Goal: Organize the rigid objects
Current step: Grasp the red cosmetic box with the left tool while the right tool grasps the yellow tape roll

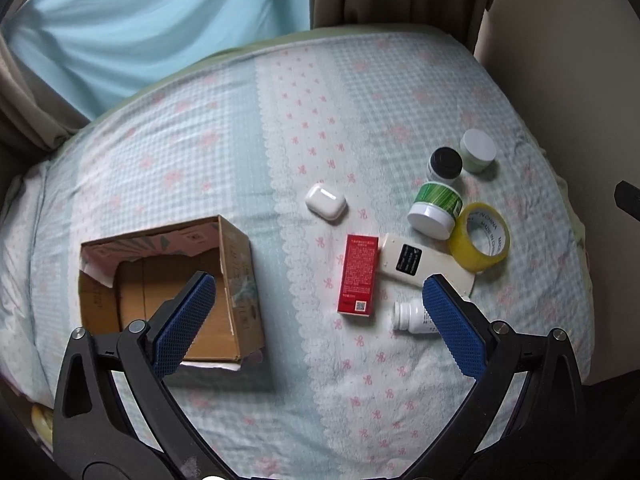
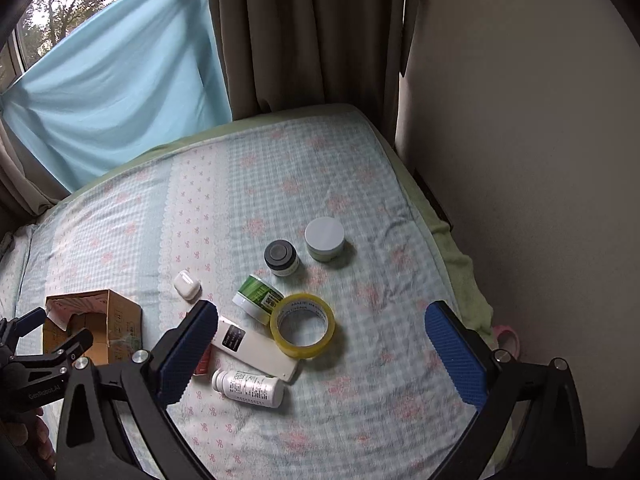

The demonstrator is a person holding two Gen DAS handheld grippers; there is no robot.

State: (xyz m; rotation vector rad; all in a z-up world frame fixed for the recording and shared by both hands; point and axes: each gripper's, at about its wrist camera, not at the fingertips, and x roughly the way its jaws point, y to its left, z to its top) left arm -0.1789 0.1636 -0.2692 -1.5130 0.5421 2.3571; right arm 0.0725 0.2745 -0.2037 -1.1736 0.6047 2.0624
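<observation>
Both grippers, left [image 1: 318, 312] and right [image 2: 320, 344], hover fingers apart over the cardboard box [image 1: 236, 264] (seemingly empty).

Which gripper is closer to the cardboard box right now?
Left. The left gripper hangs open right over the cardboard box; the right gripper sits off to the box's right, open above the scattered items.

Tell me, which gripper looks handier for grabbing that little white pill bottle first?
Probably the right gripper: it is open, and the pill bottle lies between its fingers. The left gripper hangs nearer the box.
</observation>
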